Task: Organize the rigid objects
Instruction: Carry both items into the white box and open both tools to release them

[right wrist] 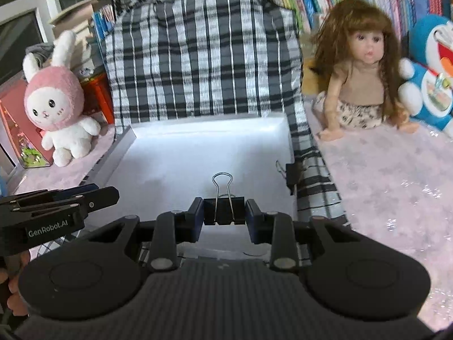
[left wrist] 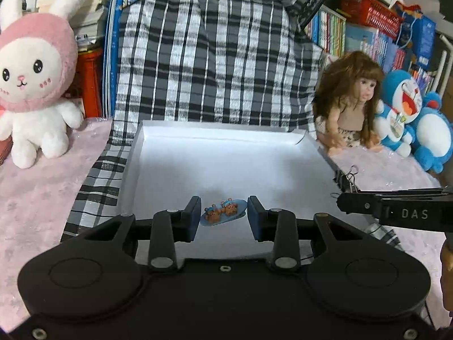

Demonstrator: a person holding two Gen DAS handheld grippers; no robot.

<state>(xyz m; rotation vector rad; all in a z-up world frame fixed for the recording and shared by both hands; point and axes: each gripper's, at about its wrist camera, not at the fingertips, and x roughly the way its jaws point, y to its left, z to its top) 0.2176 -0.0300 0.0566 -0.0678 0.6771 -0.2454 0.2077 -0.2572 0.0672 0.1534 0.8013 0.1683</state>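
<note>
A home, likely a child's room, pink plush rabbit [left wrist: 34,85] far left, long-haired doll [left wrist: 349,99] and blue cat plush [left wrist: 402,113] far right, shelves of colourful children's books [left wrist: 328,31] behind, checked cloth [left wrist: 203,65] draped at centre, pink fuzzy cover [left wrist: 42,192] on the counter

White tray [left wrist: 147,153] floor mostly open; hair clip [left wrist: 222,212] near front; doll [left wrist: 349,104] right.

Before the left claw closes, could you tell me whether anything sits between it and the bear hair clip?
Nothing visible does: the left claw is open, and the bear hair clip lies on the white tray between its fingers.
</note>
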